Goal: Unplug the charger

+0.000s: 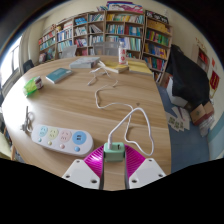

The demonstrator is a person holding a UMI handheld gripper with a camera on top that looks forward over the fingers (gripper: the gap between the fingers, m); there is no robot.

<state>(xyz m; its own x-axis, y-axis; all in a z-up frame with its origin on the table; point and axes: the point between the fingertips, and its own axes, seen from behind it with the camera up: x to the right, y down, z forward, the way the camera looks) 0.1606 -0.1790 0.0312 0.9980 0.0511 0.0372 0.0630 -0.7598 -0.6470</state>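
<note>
A small green charger (114,150) with a white cable (136,118) sits between my two fingers, and both magenta pads (94,160) press on its sides. My gripper (115,160) is shut on it just above the wooden table (80,100). The white power strip (62,137) with coloured buttons lies to the left of the fingers, and the charger is apart from it. The cable loops away across the table toward the far side.
A green box (33,87), a blue book (59,74) and other small items lie on the far part of the table. Bookshelves (110,30) line the back wall. A dark chair with bags (185,85) stands to the right of the table.
</note>
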